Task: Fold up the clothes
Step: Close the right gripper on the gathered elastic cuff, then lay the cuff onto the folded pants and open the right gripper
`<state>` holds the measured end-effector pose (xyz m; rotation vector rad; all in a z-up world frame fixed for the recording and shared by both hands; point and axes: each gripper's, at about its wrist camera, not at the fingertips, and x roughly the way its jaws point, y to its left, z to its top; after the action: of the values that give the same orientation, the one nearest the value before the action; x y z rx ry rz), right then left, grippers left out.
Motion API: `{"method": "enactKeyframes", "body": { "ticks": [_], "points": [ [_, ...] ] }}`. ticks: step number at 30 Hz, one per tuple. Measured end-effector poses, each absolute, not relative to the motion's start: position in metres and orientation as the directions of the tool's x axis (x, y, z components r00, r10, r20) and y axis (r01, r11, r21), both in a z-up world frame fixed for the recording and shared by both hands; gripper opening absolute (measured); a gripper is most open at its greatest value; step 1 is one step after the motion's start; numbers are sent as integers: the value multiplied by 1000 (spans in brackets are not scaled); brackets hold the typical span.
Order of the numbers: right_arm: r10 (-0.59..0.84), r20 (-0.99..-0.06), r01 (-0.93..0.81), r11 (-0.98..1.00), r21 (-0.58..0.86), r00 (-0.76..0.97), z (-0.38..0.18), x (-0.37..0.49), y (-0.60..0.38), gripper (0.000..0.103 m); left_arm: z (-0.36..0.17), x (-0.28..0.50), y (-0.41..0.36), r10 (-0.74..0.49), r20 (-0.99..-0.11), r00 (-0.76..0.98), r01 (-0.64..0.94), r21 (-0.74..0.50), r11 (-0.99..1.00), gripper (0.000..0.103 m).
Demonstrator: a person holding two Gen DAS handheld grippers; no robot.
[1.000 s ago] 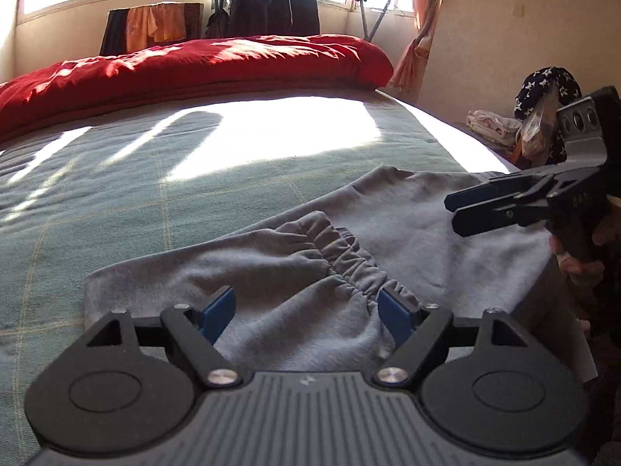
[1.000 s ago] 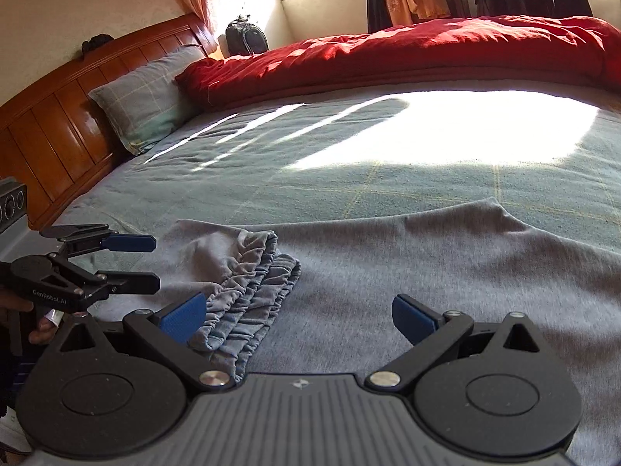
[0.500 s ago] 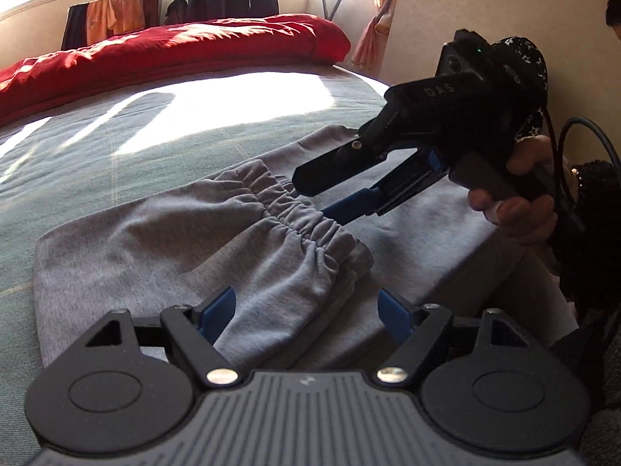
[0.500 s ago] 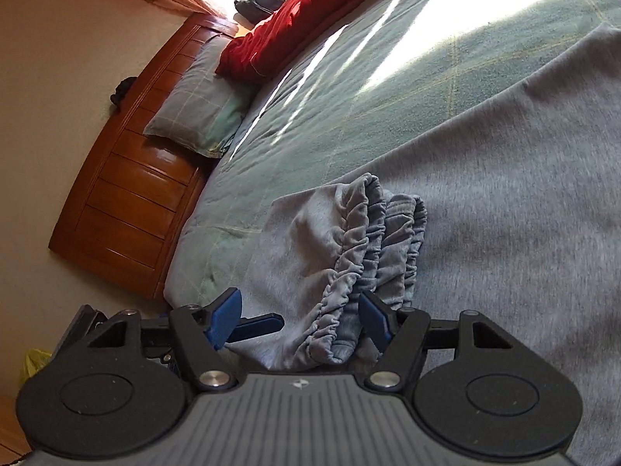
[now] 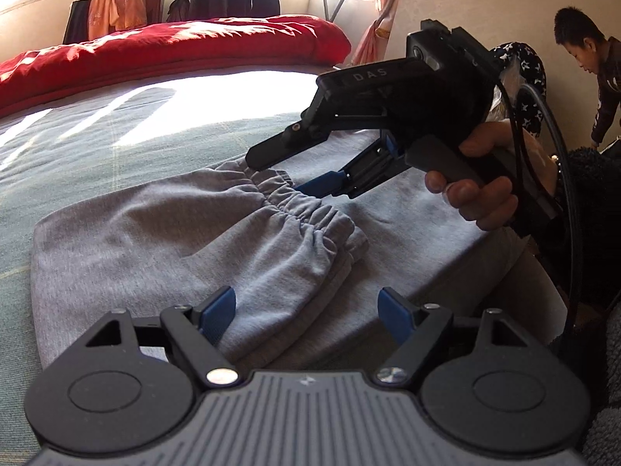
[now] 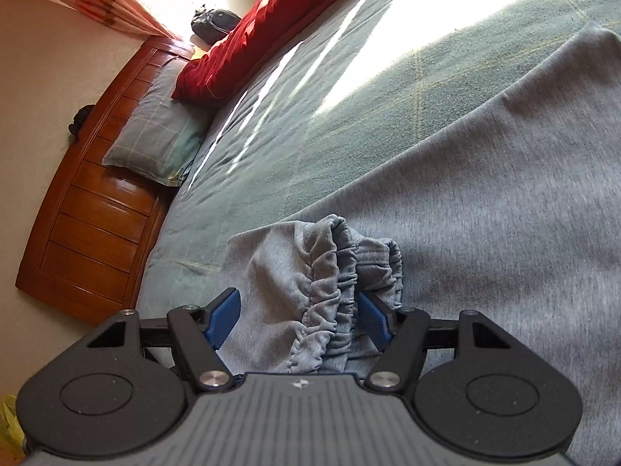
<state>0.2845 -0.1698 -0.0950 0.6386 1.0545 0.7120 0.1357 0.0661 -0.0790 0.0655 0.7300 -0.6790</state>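
Grey garment lies on bed, elastic cuff doubled over it. Right gripper has swung in within the last second, fingers spread astride the cuff, not clamped. Left gripper released, hovering. Grasp of cuff looks imminent.

We are holding our left gripper open over the folded grey trousers on the bed, while our right gripper, gripped in our hand, is spreading its jaws around the gathered waistband.
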Motion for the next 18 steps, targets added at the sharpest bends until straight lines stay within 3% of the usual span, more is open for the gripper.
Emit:
{"method": "enactKeyframes", "body": {
  "ticks": [2,4,6,12,14,16,18],
  "points": [
    [772,-549,-229,626,746,321,-92,283,-169,61,-78,134,67,-549,-633,546,592,-172,787,80],
    [760,-560,-252,643,724,329,-86,277,-171,29,-75,132,70,-557,-622,549,598,-173,783,80],
    [761,-559,-258,642,722,330,-84,272,-175,14,-73,130,71,-569,-615,546,612,-171,772,81],
    [720,-600,-201,683,703,349,-91,266,-191,15,-85,133,67,-565,-661,493,628,-179,757,82],
    [699,-612,-198,703,683,370,-89,262,-196,20,-81,129,70,-562,-658,501,632,-165,757,82],
    [673,-614,-226,728,647,411,-78,257,-197,34,-74,124,74,-565,-644,516,637,-154,756,82],
    [669,-595,-269,734,624,446,-64,253,-194,35,-68,124,79,-555,-631,543,625,-138,768,83]
  ]
}}
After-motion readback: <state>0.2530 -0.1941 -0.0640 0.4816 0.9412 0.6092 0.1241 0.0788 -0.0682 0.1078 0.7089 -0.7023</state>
